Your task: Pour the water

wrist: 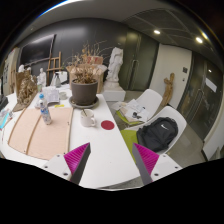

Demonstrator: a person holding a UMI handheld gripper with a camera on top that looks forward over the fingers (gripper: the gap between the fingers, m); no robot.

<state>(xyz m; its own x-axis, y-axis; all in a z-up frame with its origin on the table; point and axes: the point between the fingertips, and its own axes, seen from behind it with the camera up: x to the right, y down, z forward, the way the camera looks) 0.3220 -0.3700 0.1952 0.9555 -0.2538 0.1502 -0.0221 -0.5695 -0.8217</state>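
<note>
Hovering with fingers spread and empty, the tool [111, 163] faces the worktop [95, 140] (bottle [45, 113] ungrasped), so reaching comes next.

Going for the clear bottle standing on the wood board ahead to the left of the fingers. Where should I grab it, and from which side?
Grip the bottle around its mid-body, below the neck, coming level from the near table edge. It stands upright and slim on the board, so the open gripper should fit across it. The flowerpot crowds the far right, so avoid that side.
</note>
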